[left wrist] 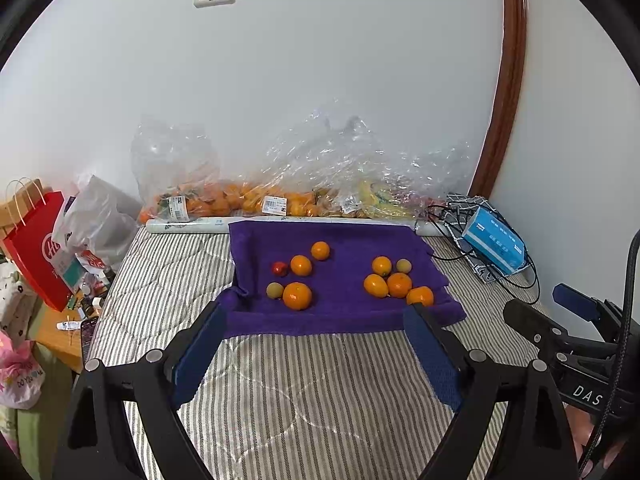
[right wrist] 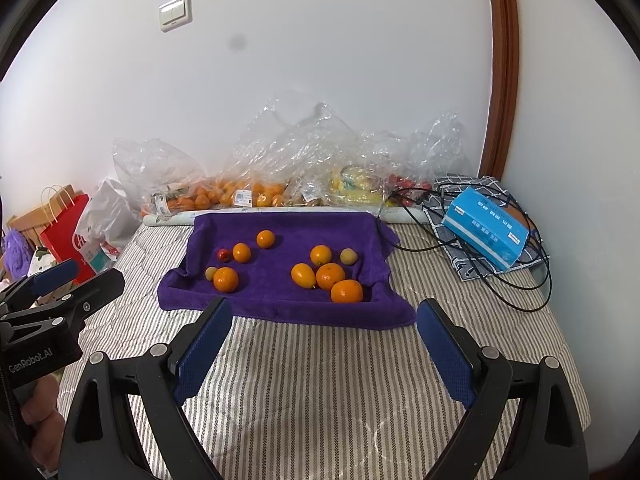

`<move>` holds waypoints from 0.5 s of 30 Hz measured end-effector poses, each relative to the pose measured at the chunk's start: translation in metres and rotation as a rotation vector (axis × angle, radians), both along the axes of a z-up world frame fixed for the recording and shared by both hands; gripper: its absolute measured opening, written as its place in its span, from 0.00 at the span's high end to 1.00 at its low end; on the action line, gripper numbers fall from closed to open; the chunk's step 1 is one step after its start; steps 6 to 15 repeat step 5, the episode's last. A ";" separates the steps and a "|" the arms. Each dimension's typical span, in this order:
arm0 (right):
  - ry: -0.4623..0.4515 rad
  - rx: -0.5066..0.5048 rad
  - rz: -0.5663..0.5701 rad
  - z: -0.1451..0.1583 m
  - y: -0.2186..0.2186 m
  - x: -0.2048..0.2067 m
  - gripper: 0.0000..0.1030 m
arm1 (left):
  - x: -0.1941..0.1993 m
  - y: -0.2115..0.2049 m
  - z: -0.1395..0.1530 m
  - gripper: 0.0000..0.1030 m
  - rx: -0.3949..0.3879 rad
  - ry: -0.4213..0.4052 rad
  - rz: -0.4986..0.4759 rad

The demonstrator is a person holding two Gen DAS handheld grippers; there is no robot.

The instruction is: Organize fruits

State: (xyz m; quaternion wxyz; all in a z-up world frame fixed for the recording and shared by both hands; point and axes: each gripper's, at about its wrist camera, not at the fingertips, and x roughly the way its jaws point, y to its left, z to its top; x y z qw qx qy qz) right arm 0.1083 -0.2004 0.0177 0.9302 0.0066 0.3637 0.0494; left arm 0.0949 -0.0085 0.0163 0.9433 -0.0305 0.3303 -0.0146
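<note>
A purple towel (left wrist: pixel 344 316) (right wrist: pixel 280 220) lies on the striped bed with two groups of fruit. The left group holds a large orange (left wrist: pixel 297 295) (right wrist: pixel 225 279), two smaller oranges (left wrist: pixel 301 265), a red fruit (left wrist: pixel 279 268) (right wrist: pixel 224 255) and a greenish fruit (left wrist: pixel 274 290). The right group holds several oranges (left wrist: pixel 399 284) (right wrist: pixel 330 276) and a greenish fruit (left wrist: pixel 403 266) (right wrist: pixel 348 256). My left gripper (left wrist: pixel 316 328) is open and empty, just in front of the towel. My right gripper (right wrist: pixel 324 320) is open and empty, also short of the towel's near edge.
Clear plastic bags of oranges and bananas (left wrist: pixel 280 184) (right wrist: pixel 304 176) line the wall behind the towel. A blue tissue box (left wrist: pixel 494 242) (right wrist: pixel 486 232) and black cables (right wrist: pixel 520 280) lie at the right. A red paper bag (left wrist: pixel 36 248) stands at the left bedside.
</note>
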 end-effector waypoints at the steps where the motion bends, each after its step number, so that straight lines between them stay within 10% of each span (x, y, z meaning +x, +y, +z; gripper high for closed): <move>1: 0.000 -0.001 0.000 0.000 -0.001 -0.001 0.10 | 0.000 0.000 0.000 0.13 0.001 0.000 0.001; 15: -0.001 0.000 0.000 0.000 0.000 -0.001 0.10 | -0.001 -0.001 0.000 0.12 0.010 -0.005 -0.004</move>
